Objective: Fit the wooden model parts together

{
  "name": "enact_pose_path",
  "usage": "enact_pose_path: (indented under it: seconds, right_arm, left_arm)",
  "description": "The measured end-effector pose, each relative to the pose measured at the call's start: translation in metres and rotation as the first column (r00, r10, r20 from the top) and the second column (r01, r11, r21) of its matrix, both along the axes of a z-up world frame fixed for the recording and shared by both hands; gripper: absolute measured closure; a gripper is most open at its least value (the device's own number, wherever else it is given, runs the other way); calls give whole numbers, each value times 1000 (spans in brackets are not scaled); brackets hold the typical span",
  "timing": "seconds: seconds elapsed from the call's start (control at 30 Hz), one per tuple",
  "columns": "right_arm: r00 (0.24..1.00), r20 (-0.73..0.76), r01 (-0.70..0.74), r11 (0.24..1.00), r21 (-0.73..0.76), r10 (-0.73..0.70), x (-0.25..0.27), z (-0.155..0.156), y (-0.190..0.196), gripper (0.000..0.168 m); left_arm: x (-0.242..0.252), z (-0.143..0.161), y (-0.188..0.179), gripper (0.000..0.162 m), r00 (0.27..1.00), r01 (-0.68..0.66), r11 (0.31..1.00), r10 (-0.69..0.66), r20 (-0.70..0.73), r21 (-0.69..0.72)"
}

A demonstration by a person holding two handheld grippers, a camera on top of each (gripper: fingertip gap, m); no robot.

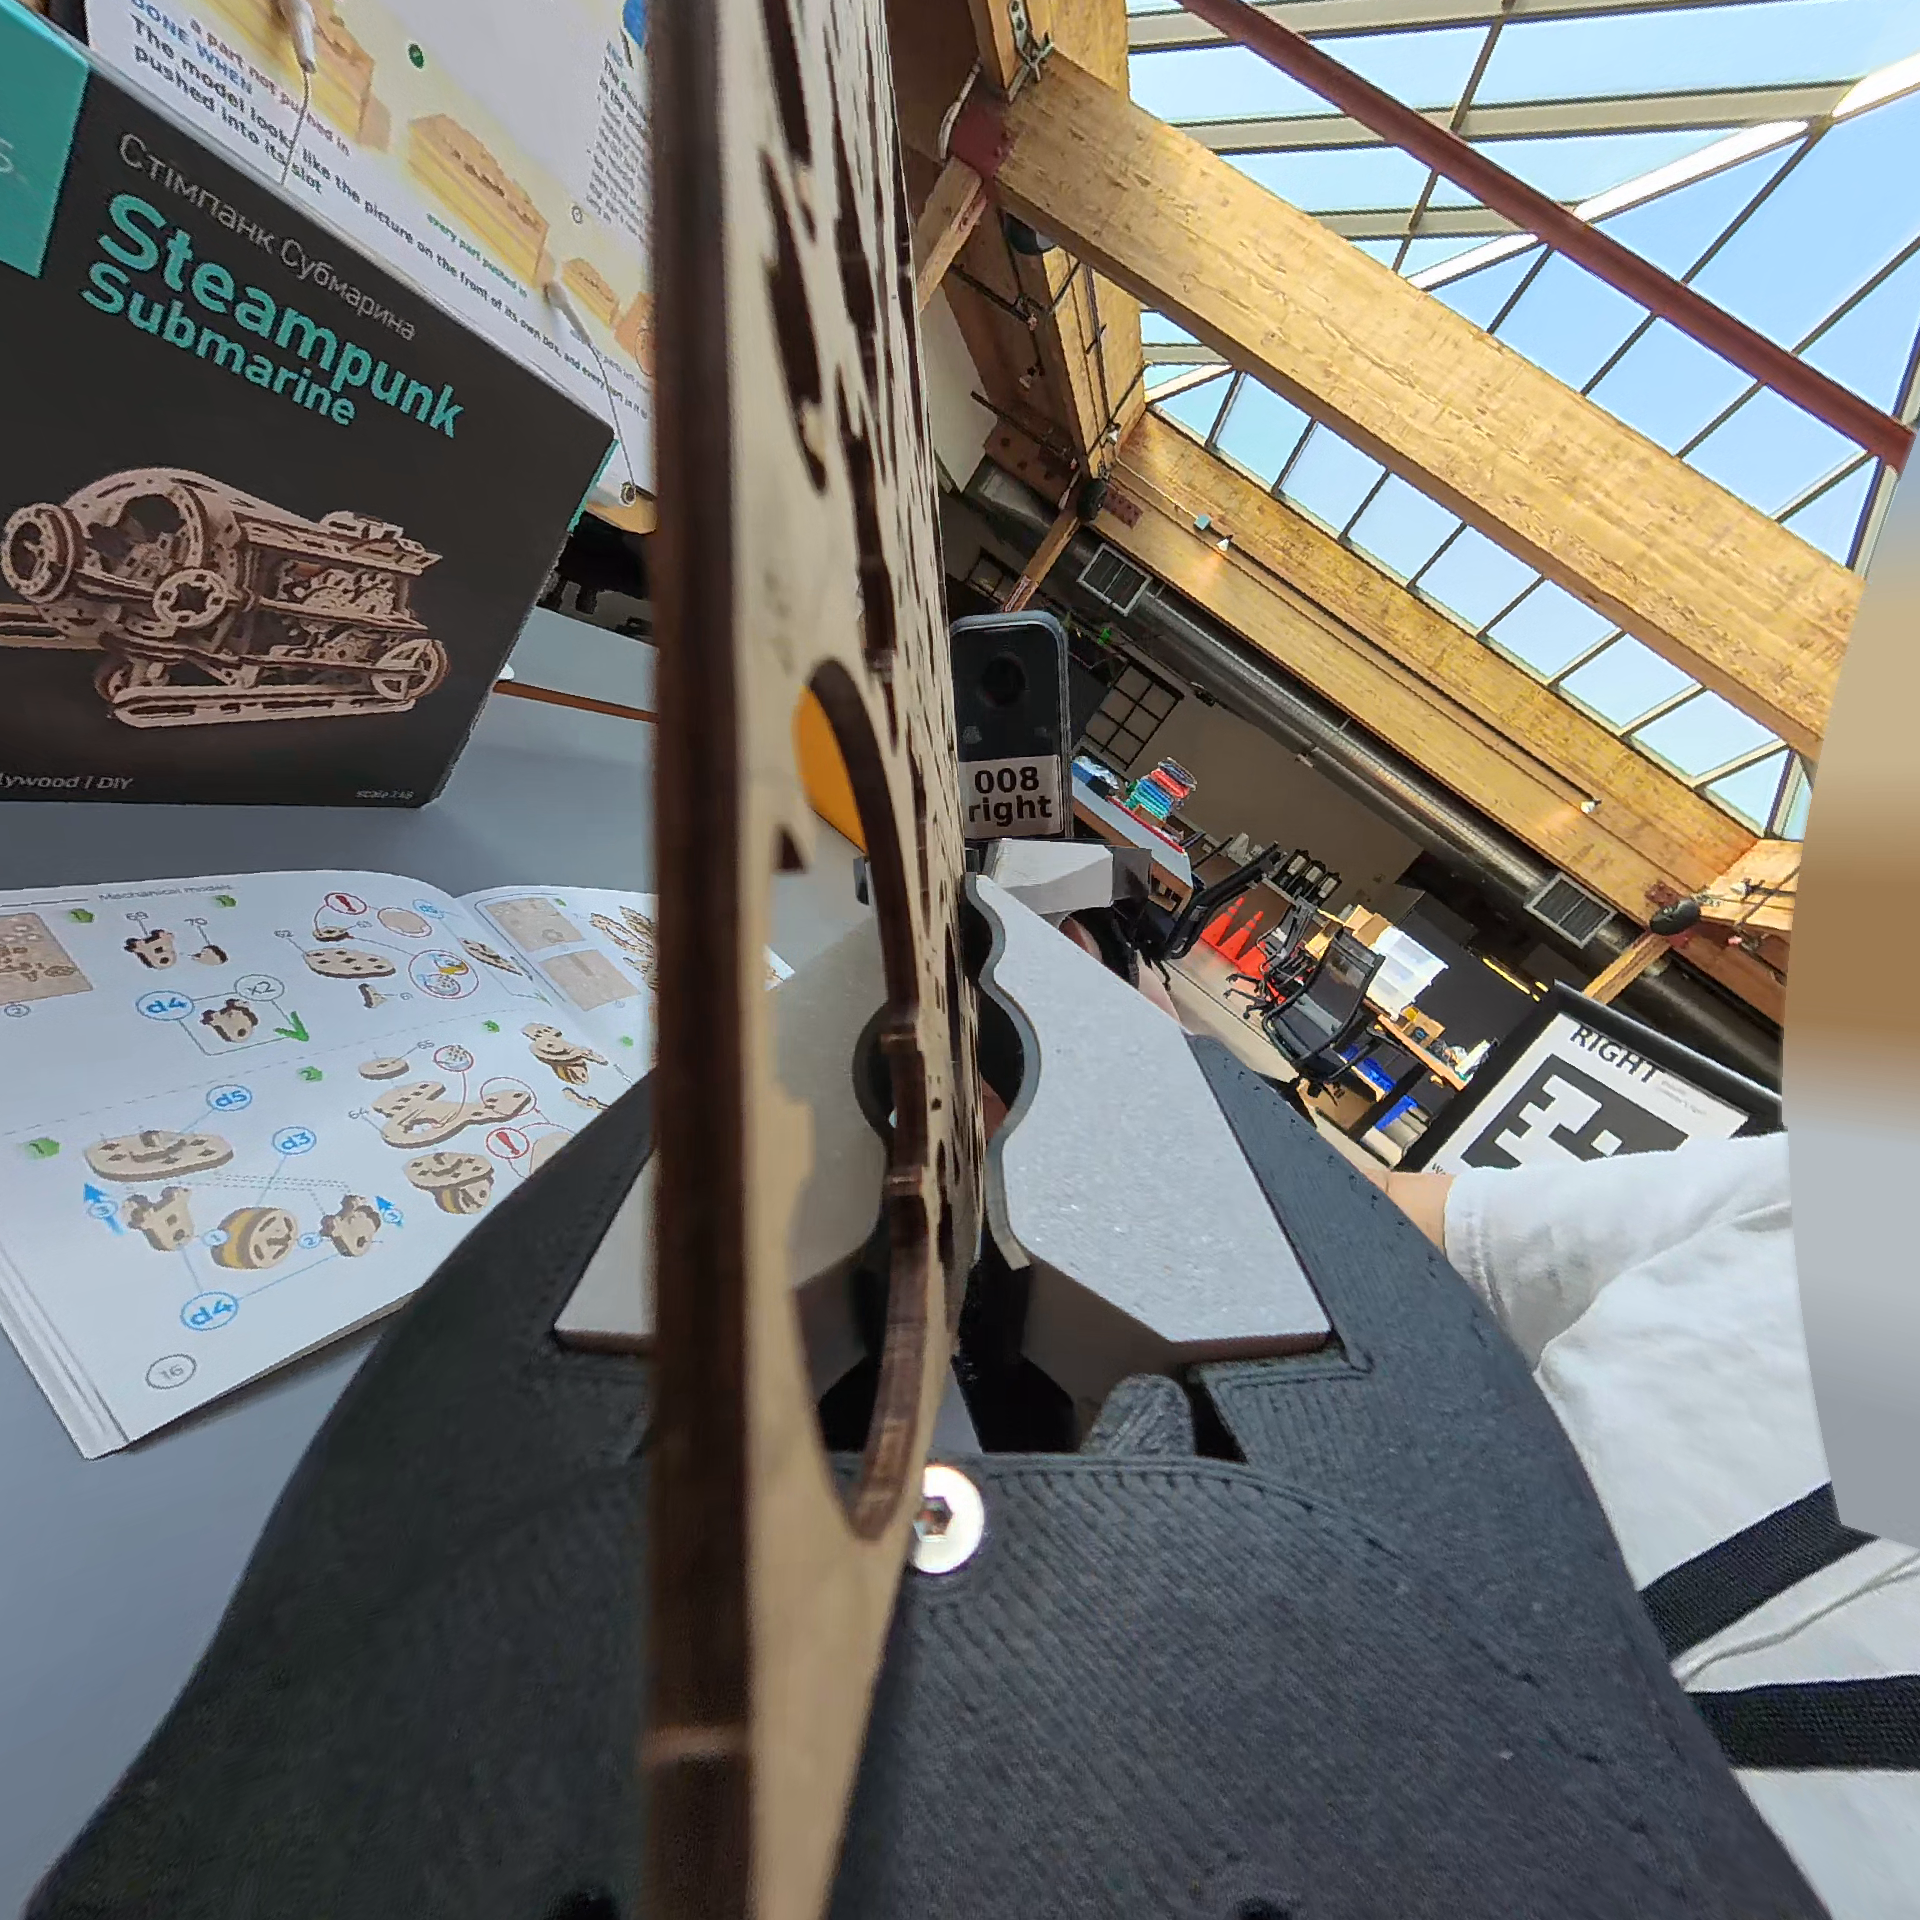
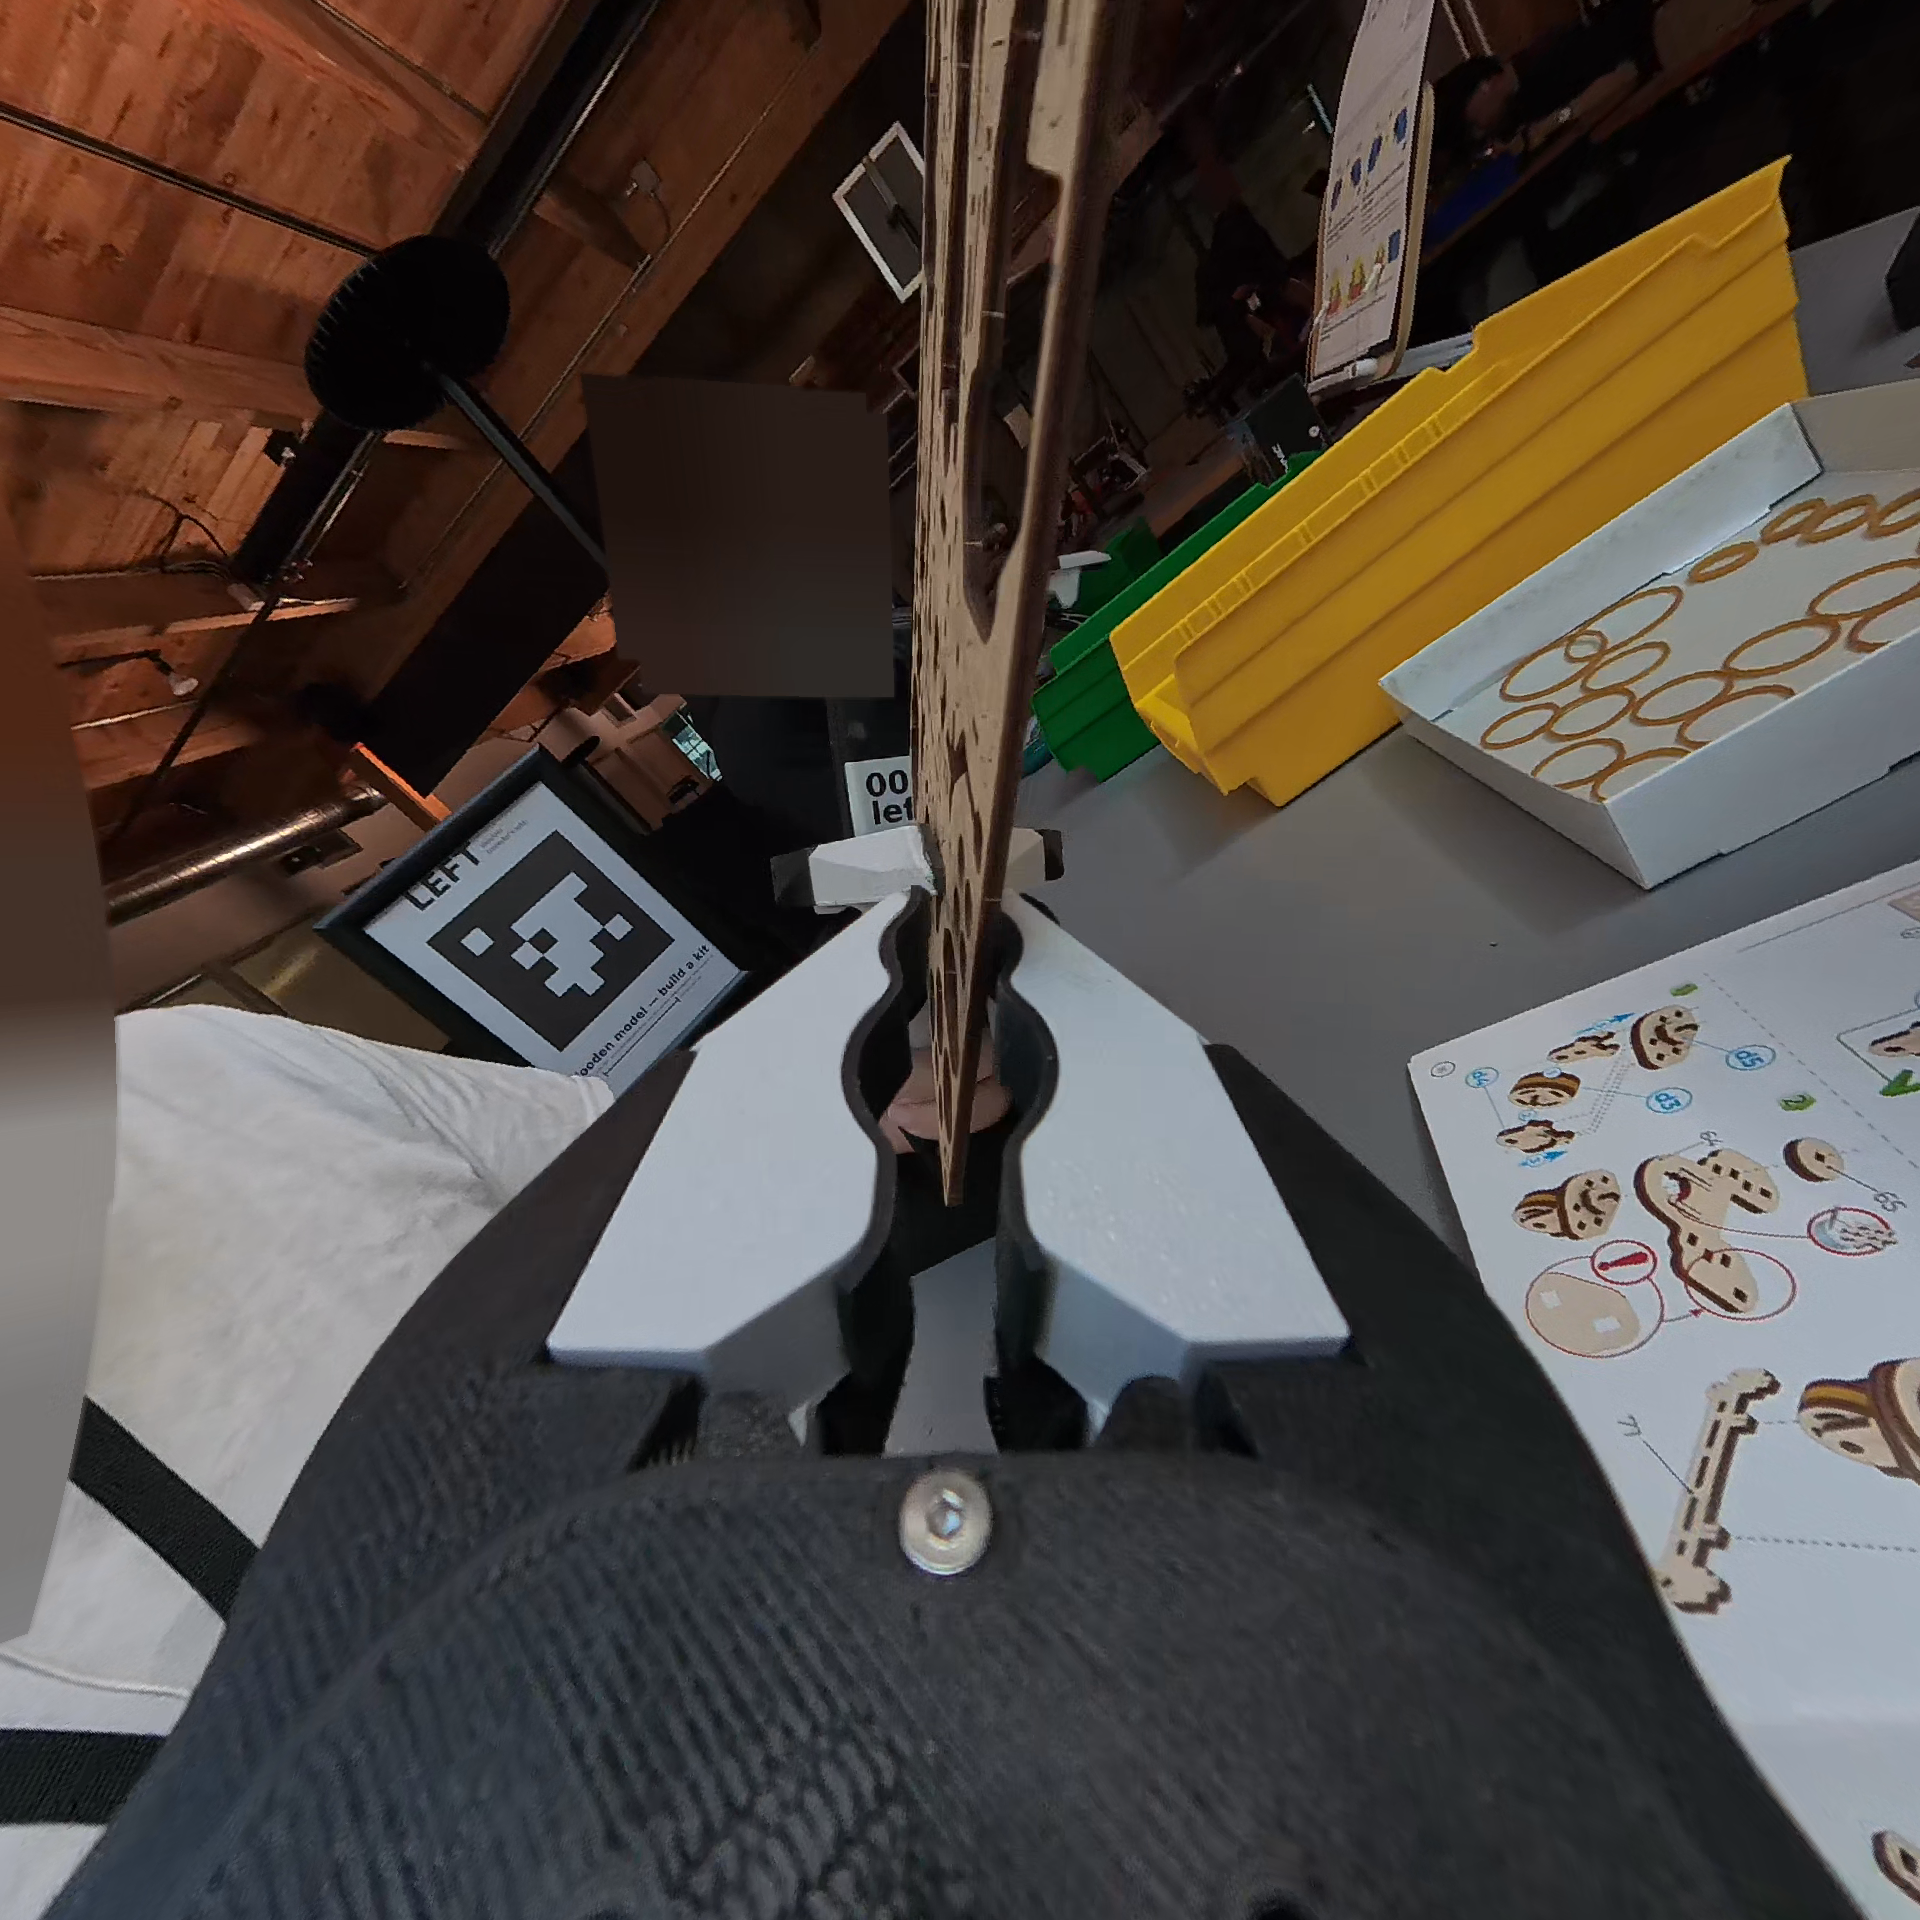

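Note:
A thin laser-cut wooden sheet (image 1: 769, 623) with cut-out holes stands upright and edge-on, held off the table. My left gripper (image 1: 914, 935) is shut on its lower part, grey fingers (image 1: 1122, 1143) on either side. My right gripper (image 2: 961, 914) is shut on the same sheet (image 2: 977, 675) from the opposite side. The two grippers face each other, close together. The right gripper's tips (image 1: 1039, 868) show just beyond the sheet in the left wrist view. The left gripper's tips (image 2: 862, 868) show beyond it in the right wrist view.
A dark kit box (image 1: 260, 468) stands on the grey table (image 2: 1247, 935). An open instruction booklet (image 1: 312, 1091) lies flat, also in the right wrist view (image 2: 1714, 1247). A yellow bin (image 2: 1455, 499), a green bin (image 2: 1091, 675) and a white tray (image 2: 1766, 810) of wooden rings sit behind. A white sleeve (image 2: 312, 1195) is close. My left and right fingertips are right by each other.

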State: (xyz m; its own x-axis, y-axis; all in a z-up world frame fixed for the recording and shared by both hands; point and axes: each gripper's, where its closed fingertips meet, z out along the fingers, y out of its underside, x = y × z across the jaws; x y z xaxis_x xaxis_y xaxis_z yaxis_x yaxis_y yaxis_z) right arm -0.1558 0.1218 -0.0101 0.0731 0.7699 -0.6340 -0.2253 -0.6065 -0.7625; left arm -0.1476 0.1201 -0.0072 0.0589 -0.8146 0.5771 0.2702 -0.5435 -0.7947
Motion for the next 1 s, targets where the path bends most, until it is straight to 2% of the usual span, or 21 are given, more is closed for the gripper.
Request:
enact_pose_path:
  seconds: [0.03, 0.4, 0.63, 1.0]
  right_arm:
    - [1000, -20, -10, 1000, -13, 10, 1, 1, -1, 165]
    - [999, -26, -24, 998, -55, 23, 3, -2, 0, 164]
    - [993, -112, -48, 985, -168, 29, 5, -5, 4, 164]
    - [997, -70, -36, 980, -198, 23, 4, -15, 6, 164]
  left_arm:
    - [0, 1, -1, 160, 1000, 3, 1000, -3, 5, 3]
    - [-1, -1, 0, 161, 1000, -19, 1000, 19, -8, 12]
    - [0, -5, 2, 161, 997, -52, 998, 53, -48, 30]
    - [0, -13, 4, 161, 989, -121, 993, 122, -88, 17]
